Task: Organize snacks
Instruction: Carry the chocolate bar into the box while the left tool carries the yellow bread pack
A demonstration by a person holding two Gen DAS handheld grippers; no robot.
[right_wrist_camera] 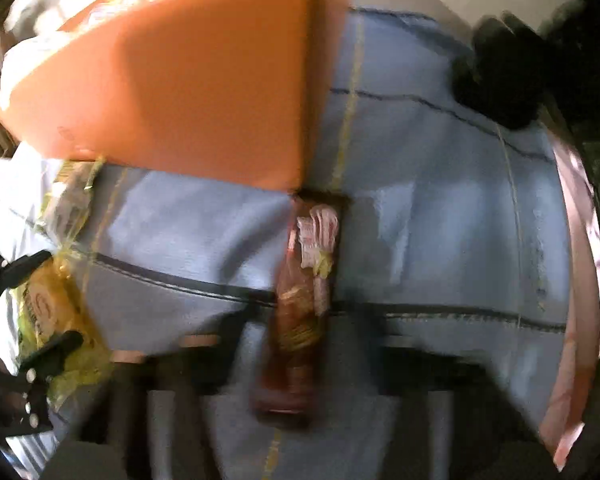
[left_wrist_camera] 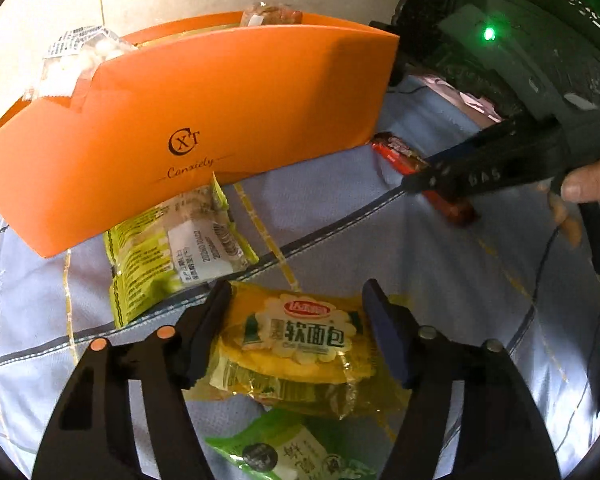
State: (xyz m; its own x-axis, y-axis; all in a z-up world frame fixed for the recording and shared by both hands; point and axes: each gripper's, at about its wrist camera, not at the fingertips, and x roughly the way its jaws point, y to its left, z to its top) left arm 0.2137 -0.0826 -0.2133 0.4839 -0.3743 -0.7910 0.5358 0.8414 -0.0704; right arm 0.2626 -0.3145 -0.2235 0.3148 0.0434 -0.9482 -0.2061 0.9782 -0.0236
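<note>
Fingers of the left gripper are set either side of a yellow bread pack, pads not yet pressing. At the right gripper, a red bar is straddled; blur hides whether it is clamped. Both snacks lie on the blue cloth. An orange box printed "CXT Canxiety" holds two clear-wrapped snacks. A green pack leans at its base.
</note>
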